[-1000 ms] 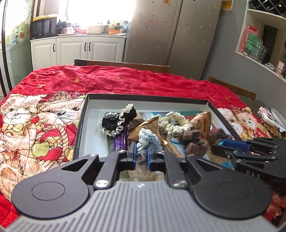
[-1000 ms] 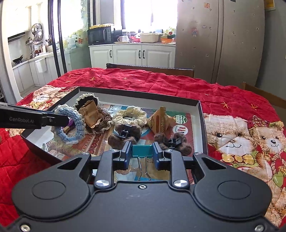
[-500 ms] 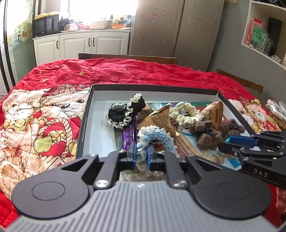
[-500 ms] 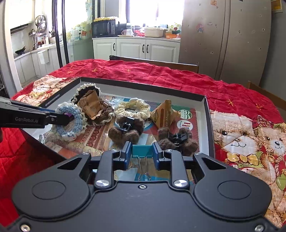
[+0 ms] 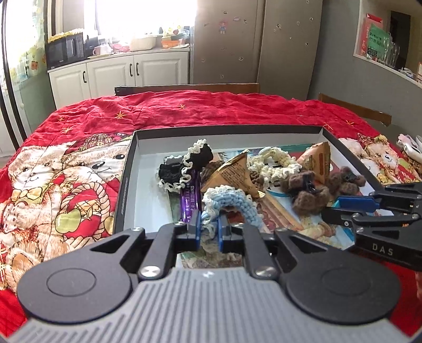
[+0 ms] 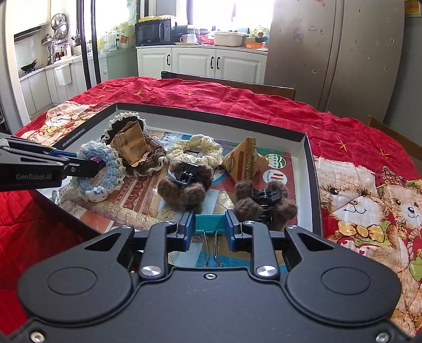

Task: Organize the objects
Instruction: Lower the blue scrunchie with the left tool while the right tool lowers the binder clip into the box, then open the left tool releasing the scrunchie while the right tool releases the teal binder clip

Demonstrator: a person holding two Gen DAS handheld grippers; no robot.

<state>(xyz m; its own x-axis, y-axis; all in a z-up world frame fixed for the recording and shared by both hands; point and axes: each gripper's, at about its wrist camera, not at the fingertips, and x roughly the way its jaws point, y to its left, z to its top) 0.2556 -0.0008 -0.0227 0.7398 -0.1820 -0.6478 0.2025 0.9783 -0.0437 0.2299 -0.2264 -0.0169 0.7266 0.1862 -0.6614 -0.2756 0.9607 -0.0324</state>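
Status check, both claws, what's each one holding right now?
Left claw shut on blue scrunchie. Right claw shut on teal binder clip. Both over tray; brown clips crowd ahead.

- Four crocheted scrunchies: blue, cream, black with cream edge, brown.
- Two brown fuzzy claw clips.
- Two triangular snack packets.
- One teal binder clip.
- One purple pen.
- One tray.

Daylight pours from the kitchen window, blown out to white in both views. The red cloth and tray are evenly lit with soft shadows. Straight lines bow at the fisheye edges, corners darken, and far shelves look slightly soft.
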